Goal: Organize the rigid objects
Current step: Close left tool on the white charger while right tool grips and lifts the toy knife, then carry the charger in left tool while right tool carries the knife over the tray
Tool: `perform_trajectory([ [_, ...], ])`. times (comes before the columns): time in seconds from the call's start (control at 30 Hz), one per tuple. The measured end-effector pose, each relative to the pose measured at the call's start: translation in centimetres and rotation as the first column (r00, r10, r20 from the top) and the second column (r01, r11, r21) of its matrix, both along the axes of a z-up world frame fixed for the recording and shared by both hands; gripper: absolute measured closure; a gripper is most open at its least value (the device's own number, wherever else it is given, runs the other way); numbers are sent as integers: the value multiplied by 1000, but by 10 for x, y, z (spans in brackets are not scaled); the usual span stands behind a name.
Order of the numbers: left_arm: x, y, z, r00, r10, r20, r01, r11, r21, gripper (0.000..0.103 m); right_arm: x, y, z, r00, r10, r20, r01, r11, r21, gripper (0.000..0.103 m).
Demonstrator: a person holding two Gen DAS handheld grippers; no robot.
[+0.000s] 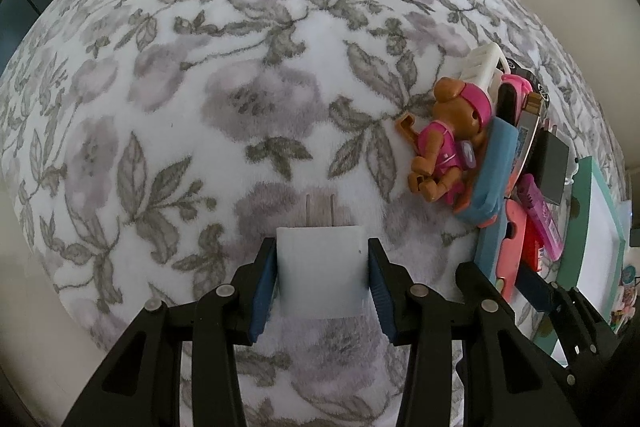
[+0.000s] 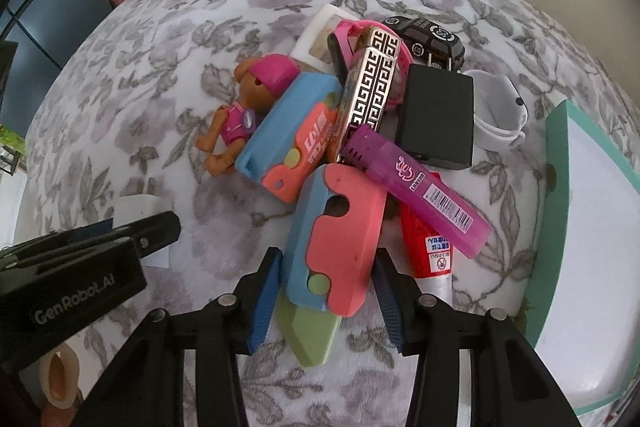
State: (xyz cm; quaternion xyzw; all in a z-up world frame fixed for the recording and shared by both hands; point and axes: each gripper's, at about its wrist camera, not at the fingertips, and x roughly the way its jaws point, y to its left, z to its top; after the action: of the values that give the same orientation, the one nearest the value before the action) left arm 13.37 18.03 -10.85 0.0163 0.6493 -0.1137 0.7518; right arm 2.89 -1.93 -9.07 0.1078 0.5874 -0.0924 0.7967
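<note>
The left gripper [image 1: 322, 267] clamps a white plug adapter [image 1: 320, 273] above the floral blanket [image 1: 200, 107], while the right gripper [image 2: 326, 291] has its jaws closed on a pink-and-blue toy knife [image 2: 336, 247] at the pile's edge; lift it straight to avoid snagging the purple lighter [image 2: 420, 187].

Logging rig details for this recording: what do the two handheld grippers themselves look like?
Both match: the left gripper and right gripper have glossy black angular linkage arms with silver round pivot pins, ending in jaws lined with ribbed blue pads. In the right wrist view, the left gripper's black body bears white "GenRobot.AI" lettering. No cables or sleeves are visible.
</note>
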Motion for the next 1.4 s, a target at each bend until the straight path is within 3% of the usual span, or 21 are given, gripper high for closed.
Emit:
perform_trajectory([
  [0.2, 4, 4, 4, 1000, -15, 18, 14, 1000, 19, 57, 5, 6, -3, 1000, -11, -4, 11, 1000, -26, 52],
  [0.53, -22, -46, 4, 996, -53, 70, 46, 993, 105, 58, -2, 14, -5, 1000, -6, -5, 6, 999, -43, 55],
  [0.9, -40, -71, 7, 995, -61, 77, 48, 985, 166, 58, -30, 4, -6, 999, -28, -29, 28, 999, 19, 55],
  [1.17, -60, -92, 11, 998, -38, 53, 31, 989, 143, 59, -48, -9, -2, 998, -59, -17, 60, 994, 90, 55],
  [1.4, -83, -120, 46, 991, -56, 118, 41, 991, 128, 59, -65, -29, 27, 992, -118, 49, 109, 982, 154, 55],
])
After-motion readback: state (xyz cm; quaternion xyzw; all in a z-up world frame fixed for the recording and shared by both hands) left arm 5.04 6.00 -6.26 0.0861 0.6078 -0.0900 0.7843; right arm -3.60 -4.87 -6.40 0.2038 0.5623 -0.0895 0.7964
